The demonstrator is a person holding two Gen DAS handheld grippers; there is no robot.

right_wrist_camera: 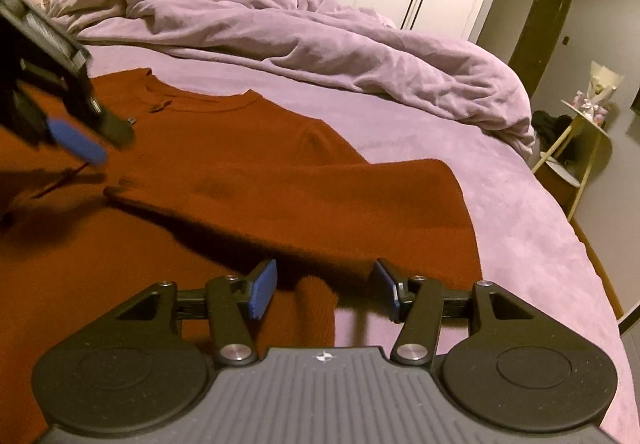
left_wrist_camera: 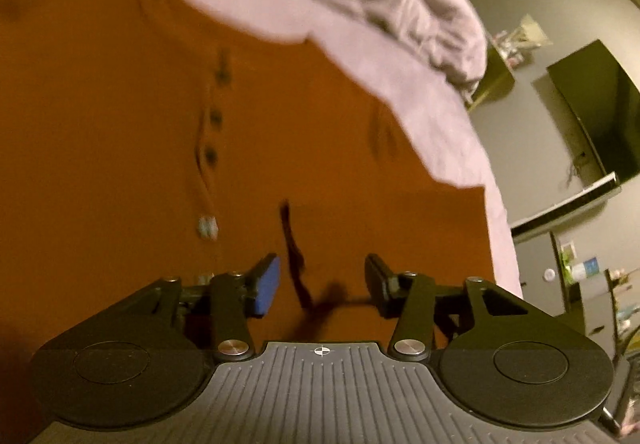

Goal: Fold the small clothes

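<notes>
Lying spread across the mauve velvety bed sheet [right_wrist_camera: 500, 211], the rust-orange knitted button-front top [right_wrist_camera: 248, 163] fills the left and centre of the right wrist view, one sleeve already laid over the body so that its ribbed cuff sits near the lower middle of the frame; in the left wrist view the same garment covers most of the picture, its dark buttons [left_wrist_camera: 214, 117] running down the centre left and a loose dark thread or cord [left_wrist_camera: 296, 256] trailing between the fingers; the crumpled lilac duvet [right_wrist_camera: 280, 23] is heaped behind it, across the top of the frame.

The left tongs [left_wrist_camera: 322, 280] stand part-way apart just over the cloth with nothing pinched; the right tongs [right_wrist_camera: 324, 288] likewise gape at a middling width above the cuff and the hem edge, the pads not pressing on anything.

By the look of it the knit is soft, light and limp; it should drape and sag rather than hold a line, and the plush sheet may drag on it; a firm pinch through a doubled edge, at the hem corner or the shoulder seam, seems the surest hold; the button placket and the loose thread are best avoided, since they could snag.
</notes>
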